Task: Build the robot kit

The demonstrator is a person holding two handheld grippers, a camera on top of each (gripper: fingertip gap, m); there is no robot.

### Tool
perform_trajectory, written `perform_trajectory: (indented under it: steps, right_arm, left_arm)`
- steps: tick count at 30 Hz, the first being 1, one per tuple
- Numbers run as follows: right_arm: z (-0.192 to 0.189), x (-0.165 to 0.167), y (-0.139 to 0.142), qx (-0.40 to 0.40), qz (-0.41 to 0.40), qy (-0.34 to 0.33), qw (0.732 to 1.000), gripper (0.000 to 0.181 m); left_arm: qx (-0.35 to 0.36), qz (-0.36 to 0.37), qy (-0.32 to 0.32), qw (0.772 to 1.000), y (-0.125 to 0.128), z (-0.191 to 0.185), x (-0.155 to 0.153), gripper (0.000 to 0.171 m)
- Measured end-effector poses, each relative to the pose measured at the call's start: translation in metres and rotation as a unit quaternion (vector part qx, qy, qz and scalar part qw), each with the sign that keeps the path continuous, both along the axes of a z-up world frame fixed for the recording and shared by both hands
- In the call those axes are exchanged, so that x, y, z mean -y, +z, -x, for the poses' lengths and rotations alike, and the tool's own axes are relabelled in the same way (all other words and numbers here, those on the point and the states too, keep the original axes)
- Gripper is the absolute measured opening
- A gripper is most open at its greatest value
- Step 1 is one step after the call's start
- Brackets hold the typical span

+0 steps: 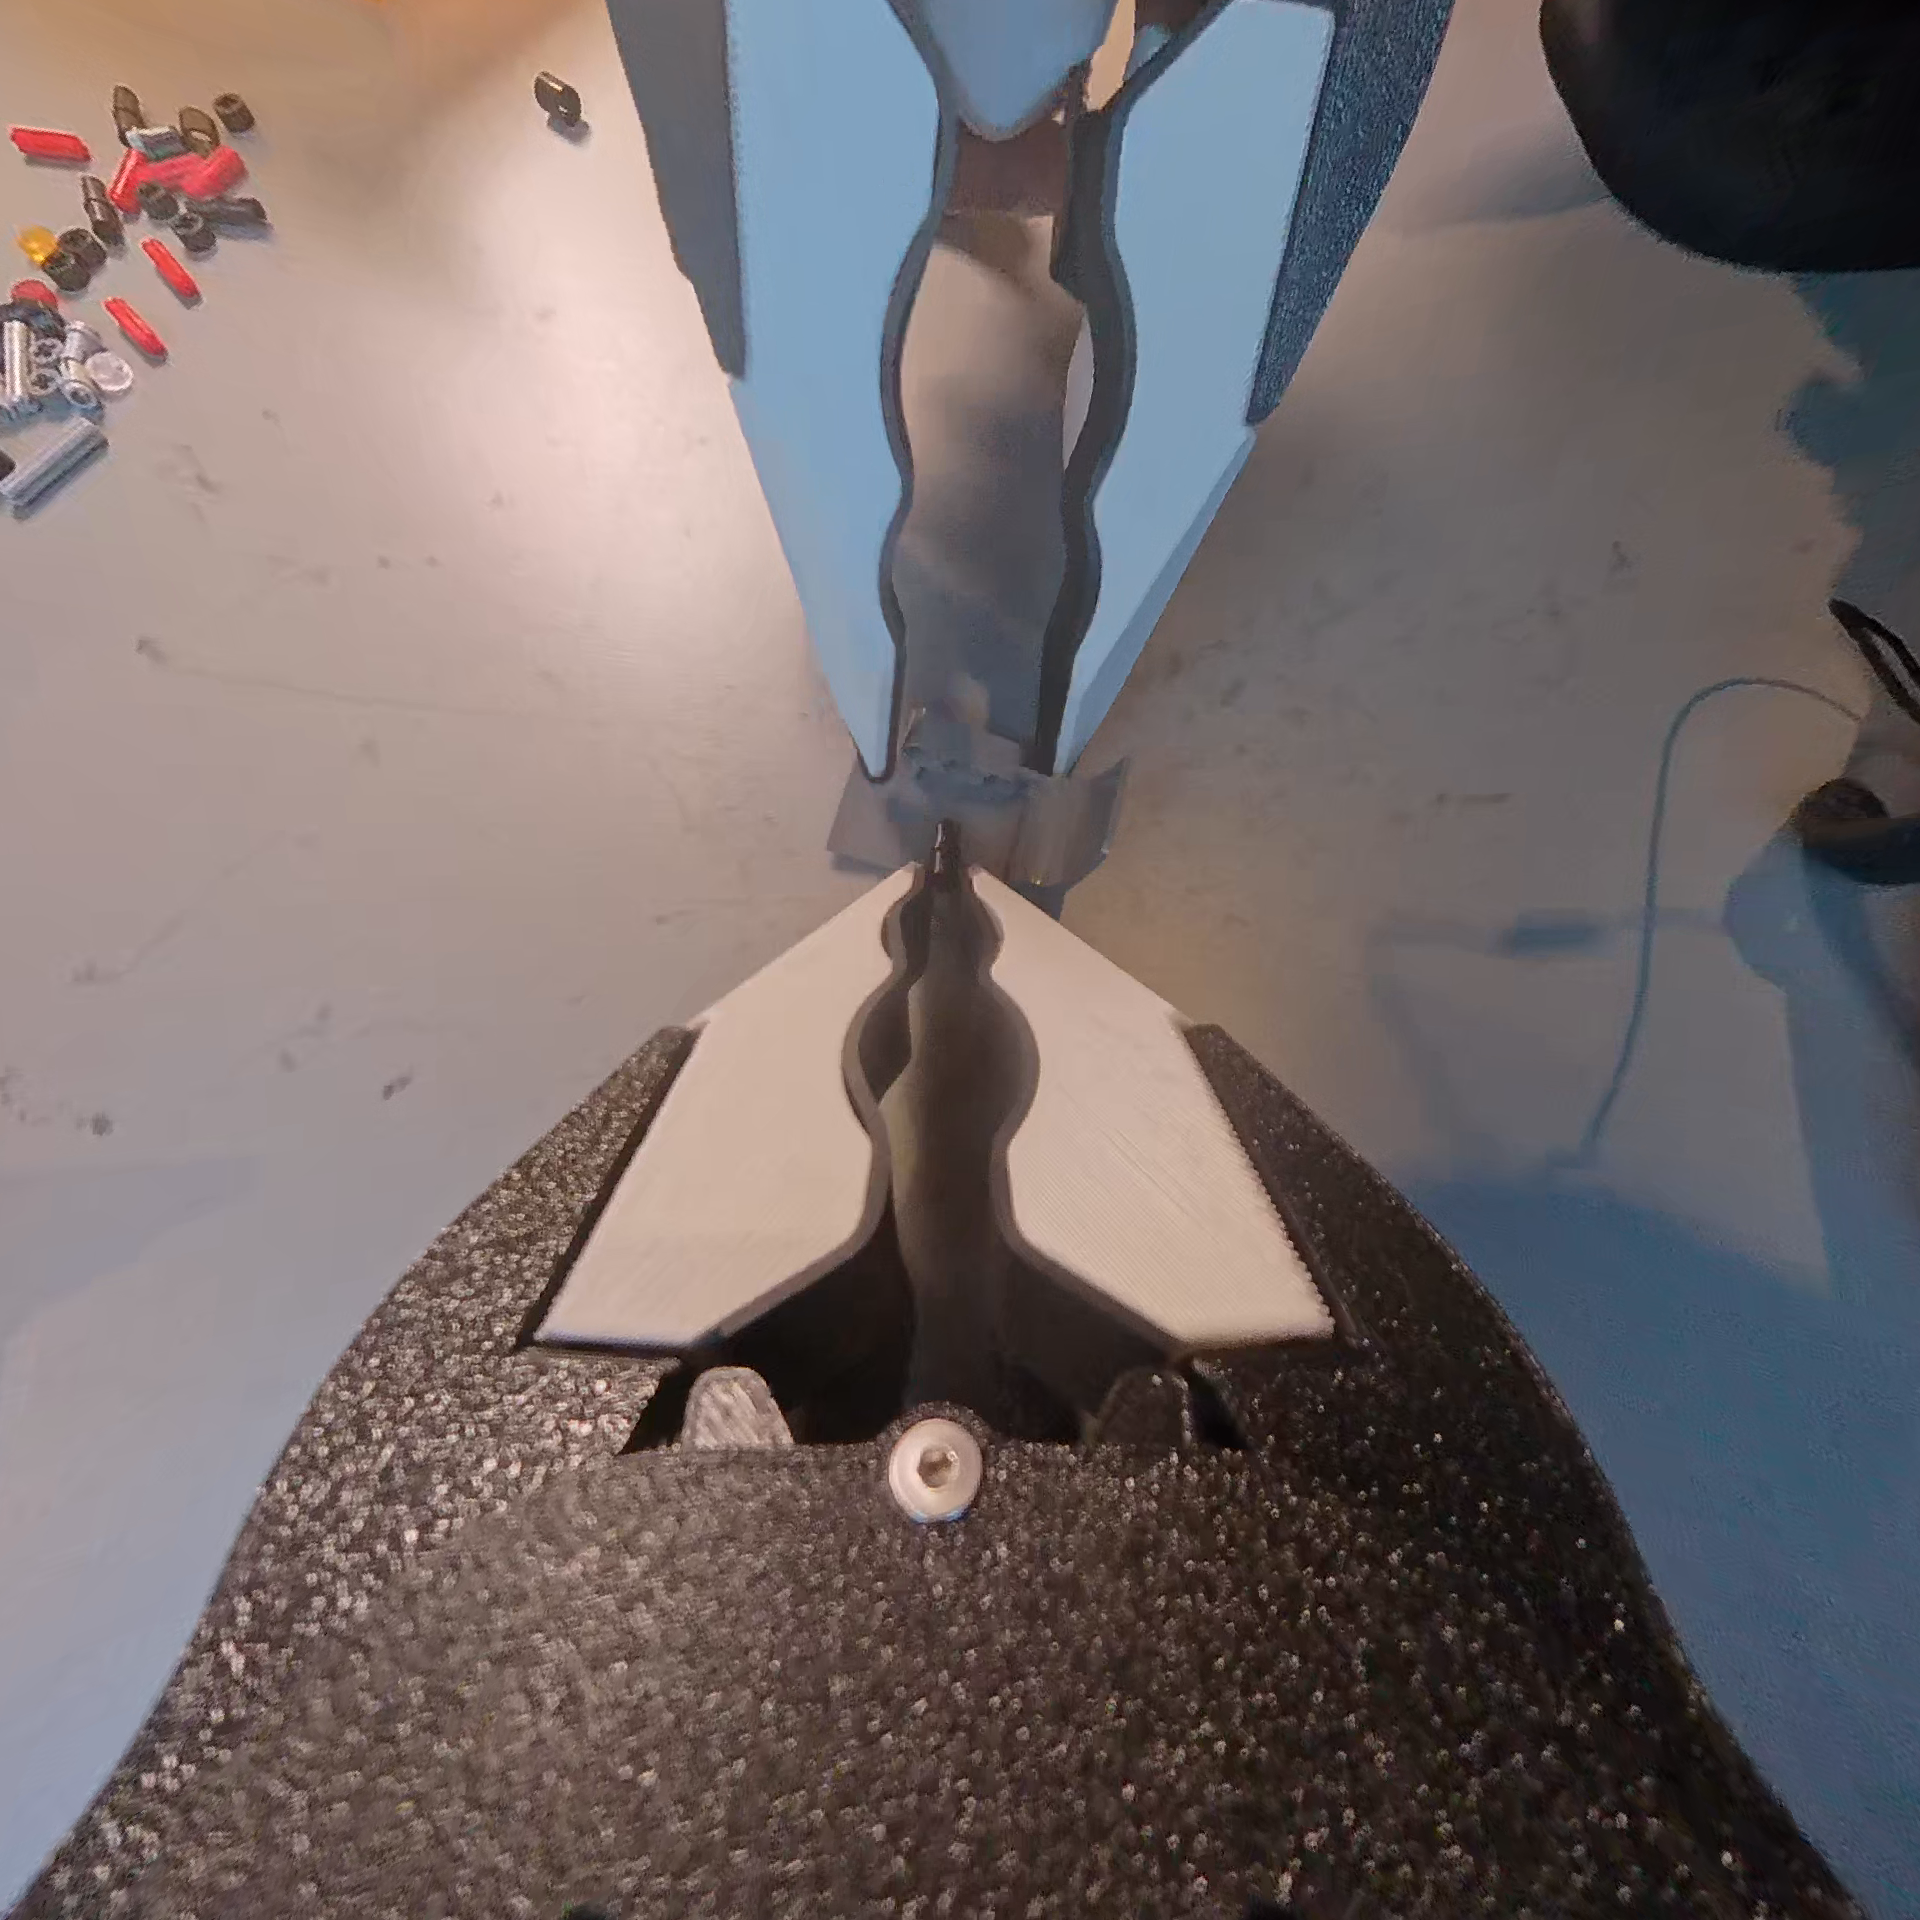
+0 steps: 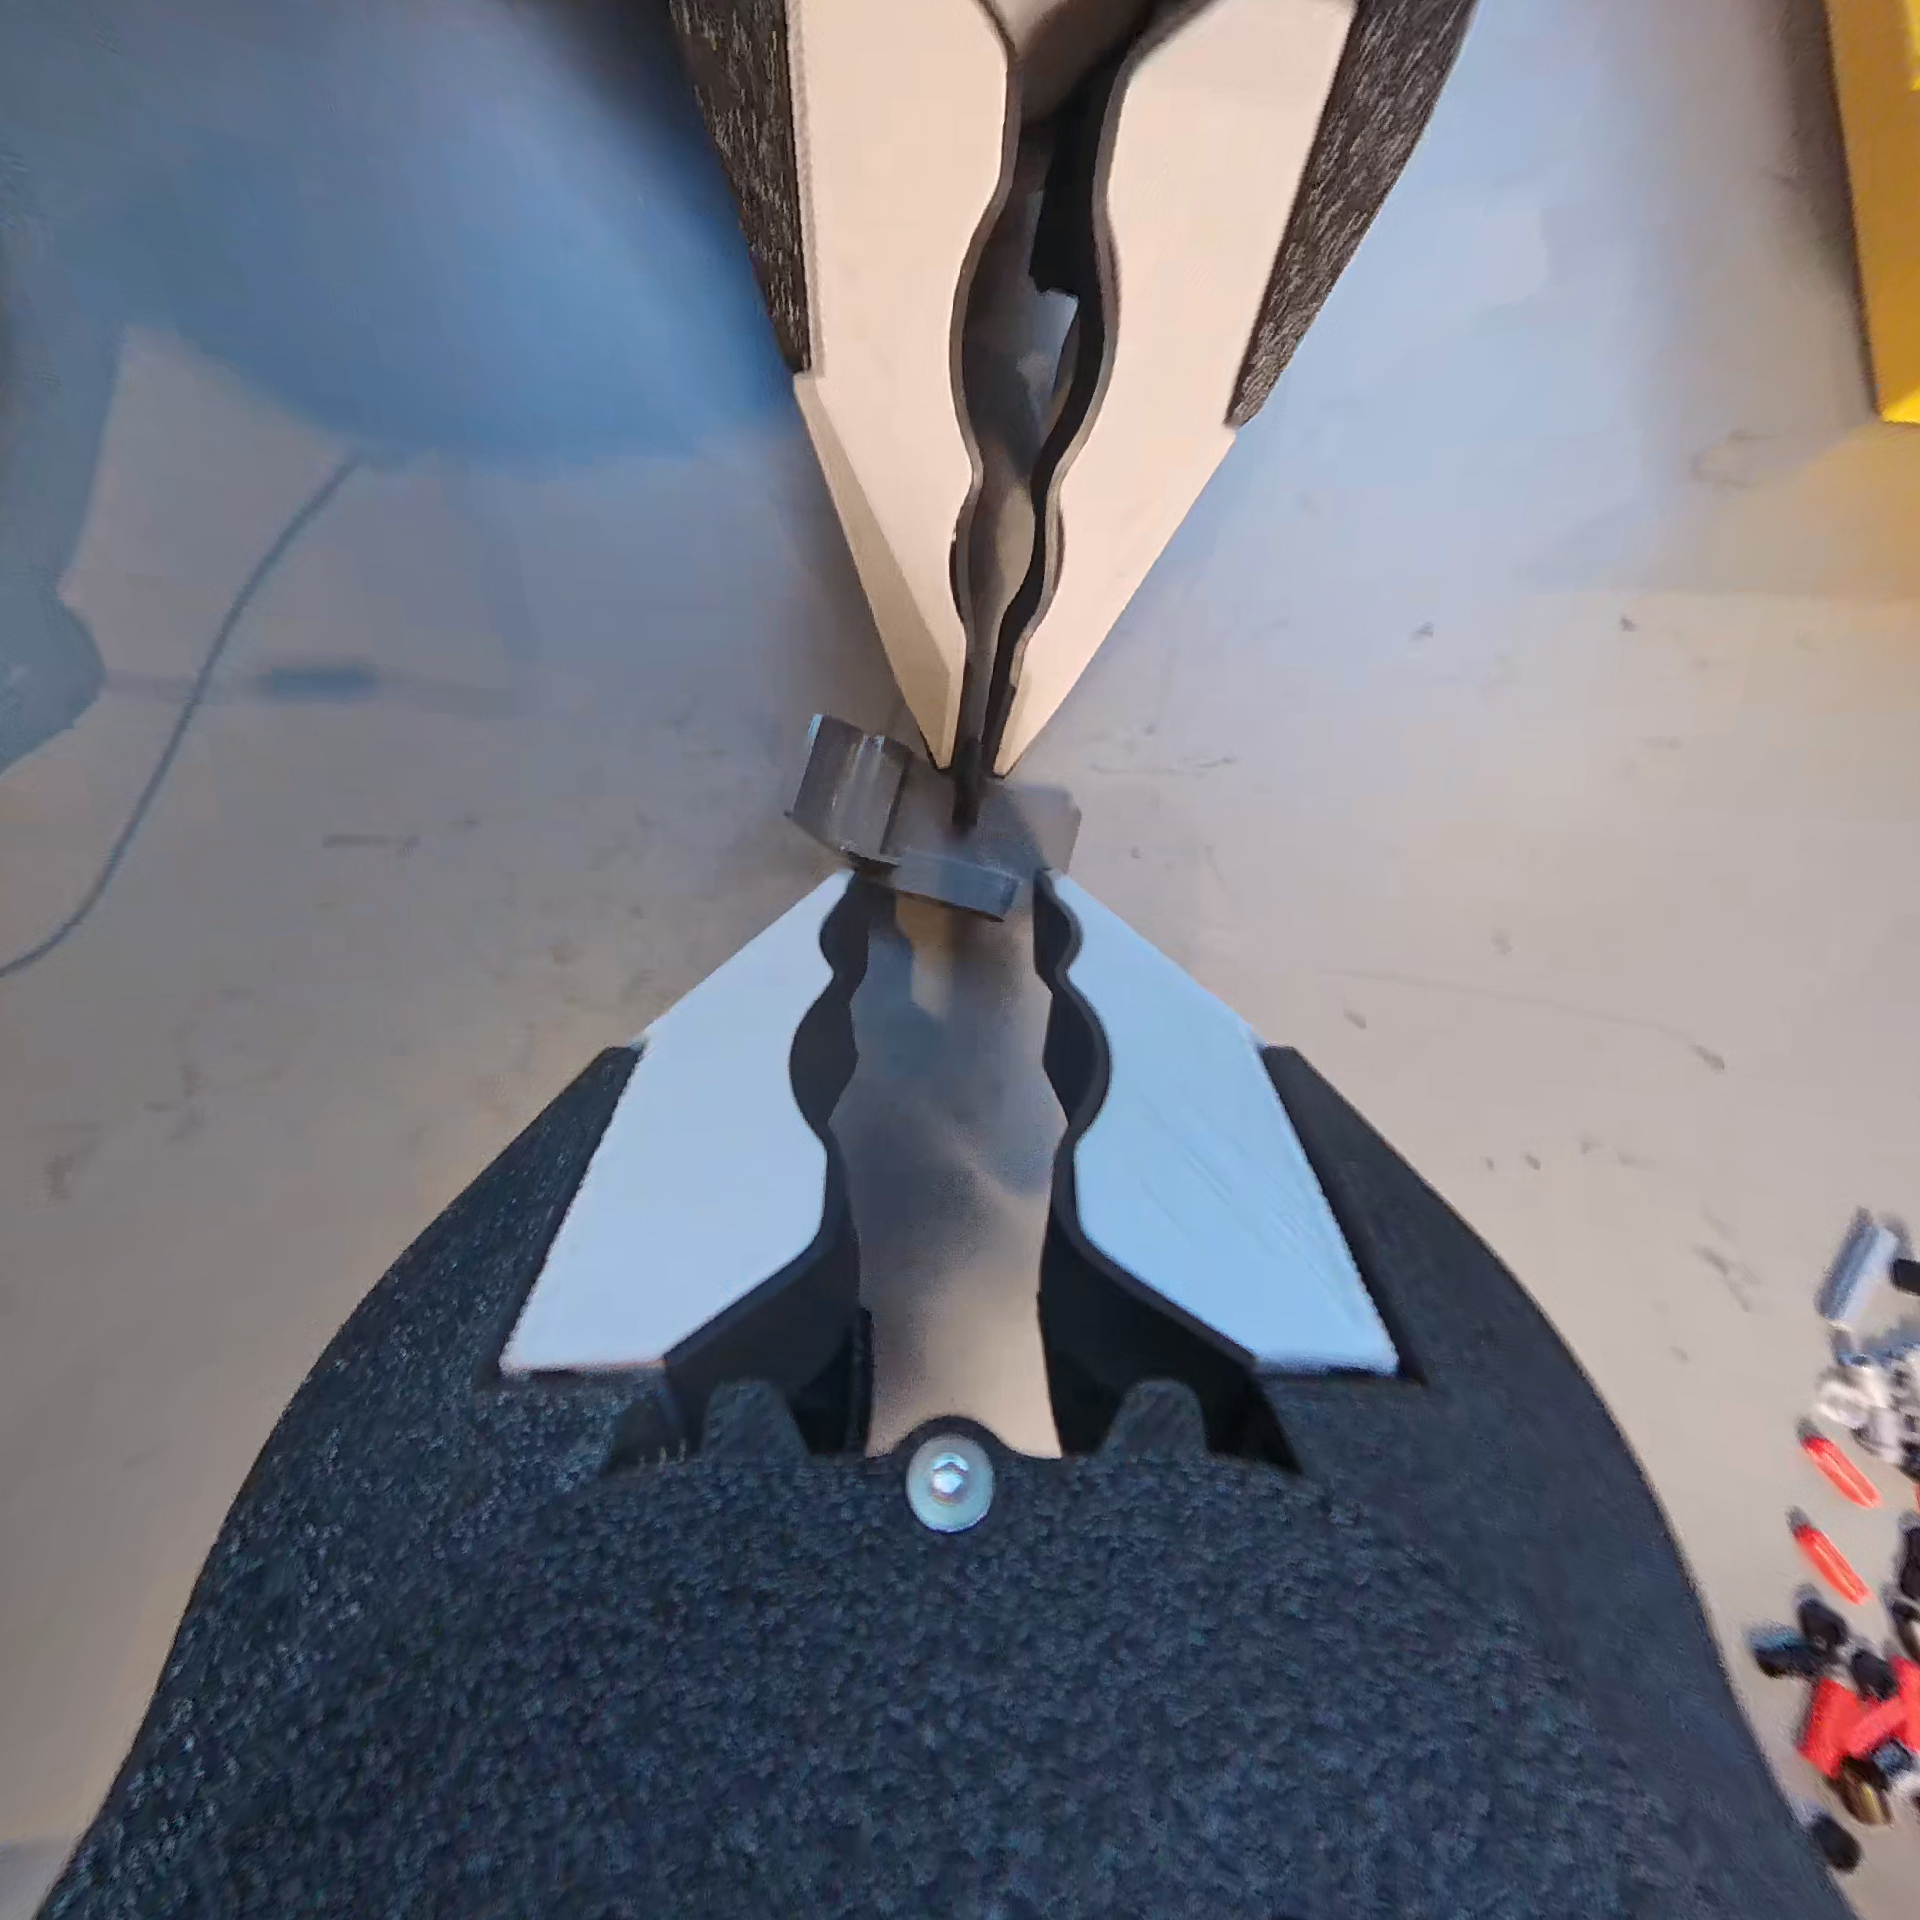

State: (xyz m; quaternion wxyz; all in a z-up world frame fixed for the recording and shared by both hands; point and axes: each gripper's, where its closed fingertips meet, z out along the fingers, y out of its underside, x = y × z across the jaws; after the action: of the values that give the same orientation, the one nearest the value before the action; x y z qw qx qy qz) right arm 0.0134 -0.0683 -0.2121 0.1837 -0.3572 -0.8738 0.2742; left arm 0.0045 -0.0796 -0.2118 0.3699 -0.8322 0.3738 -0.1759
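Note:
My left gripper (image 1: 942, 878) is shut on a thin black pin (image 1: 943, 847) that sticks out of its tips. My right gripper (image 2: 945, 883) is shut on a small grey plastic bracket (image 2: 847, 795) just above the beige tabletop (image 2: 1455, 831). The two grippers face each other, tip to tip. In the right wrist view the left gripper (image 2: 971, 764) comes in from the top, and the pin (image 2: 964, 805) touches the bracket's top face. In the left wrist view the right gripper (image 1: 966, 795) comes in from the top with the bracket (image 1: 1060, 831) across its tips.
A pile of small red, black and silver parts (image 1: 104, 239) lies at the far left of the left wrist view and at the lower right of the right wrist view (image 2: 1860, 1558). A thin cable (image 1: 1652, 935), a dark round object (image 1: 1745, 125) and a yellow object (image 2: 1881, 208) lie at the sides. The grippers are tip to tip, or close to it.

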Motion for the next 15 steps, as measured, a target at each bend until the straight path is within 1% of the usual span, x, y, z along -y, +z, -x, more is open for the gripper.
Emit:
perform_trajectory:
  steps: [2, 5, 9, 12, 15]
  right_arm:
    - [0.0009, 0.0004, 0.0011, -0.003, 0.011, -0.006, 1.0, 0.026]
    - [0.0022, 0.0002, 0.0002, -0.006, 0.02, -0.02, 1.0, 0.024]
    - [0.0024, -0.0037, 0.0011, -0.022, 0.011, -0.046, 0.999, 0.03]
    - [-0.0007, -0.0064, 0.0025, -0.026, -0.005, -0.063, 0.998, 0.031]
    - [-0.0025, -0.0035, 0.005, -0.028, -0.003, -0.07, 0.997, 0.031]
  left_arm:
    - [-0.003, -0.002, -0.003, 1.0, -0.0004, -0.0001, 0.0003, 0.003]
    - [-0.003, -0.002, -0.005, 1.0, -0.0005, -0.0006, 0.0008, 0.003]
    - [-0.003, -0.002, -0.008, 1.0, -0.0006, -0.0012, 0.0017, 0.003]
    - [-0.005, -0.004, -0.008, 1.0, -0.0009, -0.0013, 0.0019, 0.003]
    - [-0.009, -0.006, -0.009, 1.0, -0.0015, -0.0014, 0.0023, 0.003]
